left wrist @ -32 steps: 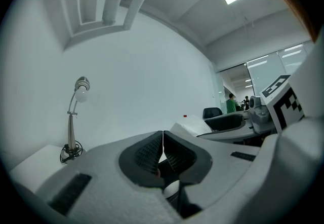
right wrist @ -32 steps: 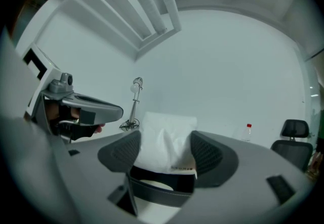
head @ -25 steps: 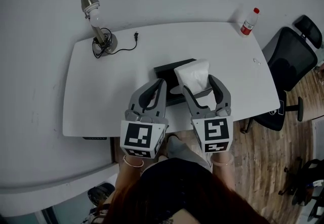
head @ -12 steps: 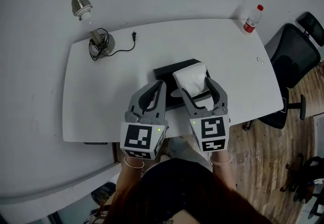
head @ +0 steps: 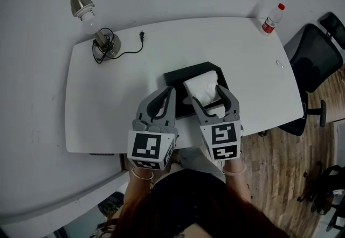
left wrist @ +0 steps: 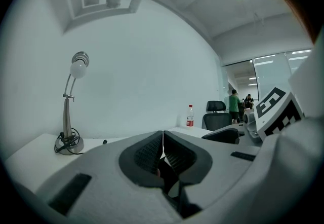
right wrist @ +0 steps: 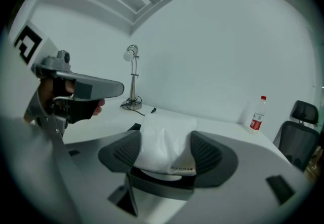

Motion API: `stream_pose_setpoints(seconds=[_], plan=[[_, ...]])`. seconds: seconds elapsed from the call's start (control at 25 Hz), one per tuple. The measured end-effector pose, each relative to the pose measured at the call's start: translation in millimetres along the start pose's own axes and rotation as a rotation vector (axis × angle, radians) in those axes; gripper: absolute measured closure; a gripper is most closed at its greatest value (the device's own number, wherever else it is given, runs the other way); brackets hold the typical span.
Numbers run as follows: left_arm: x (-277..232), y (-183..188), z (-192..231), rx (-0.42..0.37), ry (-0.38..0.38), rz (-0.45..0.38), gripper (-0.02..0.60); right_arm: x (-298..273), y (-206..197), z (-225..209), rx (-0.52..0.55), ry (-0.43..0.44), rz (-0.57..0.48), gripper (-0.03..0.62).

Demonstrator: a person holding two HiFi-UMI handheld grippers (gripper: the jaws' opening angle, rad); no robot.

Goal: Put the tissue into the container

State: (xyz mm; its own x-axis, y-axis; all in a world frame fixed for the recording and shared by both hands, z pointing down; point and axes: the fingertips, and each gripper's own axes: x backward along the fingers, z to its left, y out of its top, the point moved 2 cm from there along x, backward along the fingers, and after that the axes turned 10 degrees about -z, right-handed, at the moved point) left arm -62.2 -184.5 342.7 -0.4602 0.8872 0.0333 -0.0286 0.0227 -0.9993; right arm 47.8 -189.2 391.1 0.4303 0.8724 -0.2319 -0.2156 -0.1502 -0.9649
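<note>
A white tissue pack is clamped between the jaws of my right gripper, which is shut on it. It hangs just over the black container near the table's front edge. A dark corner of the container peeks out left of the pack in the right gripper view. My left gripper is shut with nothing in it, its pads pressed together, beside the container's left front corner.
On the white table a desk lamp with a coiled cable stands at the back left. A red-capped bottle stands at the back right corner. A black office chair is to the table's right.
My right gripper has lowered the tissue pack toward the container, a little nearer to me. The left gripper has stayed where it was.
</note>
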Motion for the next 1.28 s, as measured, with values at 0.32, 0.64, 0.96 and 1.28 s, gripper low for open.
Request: stream_pose_setpoints(seconds=[0.32,0.64,0.96,1.28], plan=[[-5.5,-8.6,5.6,0.011,0.002,0.019,0.554,-8.8,-14.6,0.9,-0.021,0.008,0.07,0.266],[-7.9,-15.3,10.5,0.022,0.008,0.035,0.554,-15.5,-28.2,5.2,-0.032,0.025,0.134,0.266],[-8.7,-19.0,16.2,0.031,0.019,0.037,0.554,-22.7,-37.6,9.1,-0.027,0.045,0.191,0.266],[-10.4,-21.8,21.1,0.041,0.028,0.039,0.554,-29.7,-44.4,11.6,-0.013,0.078,0.272,0.266]])
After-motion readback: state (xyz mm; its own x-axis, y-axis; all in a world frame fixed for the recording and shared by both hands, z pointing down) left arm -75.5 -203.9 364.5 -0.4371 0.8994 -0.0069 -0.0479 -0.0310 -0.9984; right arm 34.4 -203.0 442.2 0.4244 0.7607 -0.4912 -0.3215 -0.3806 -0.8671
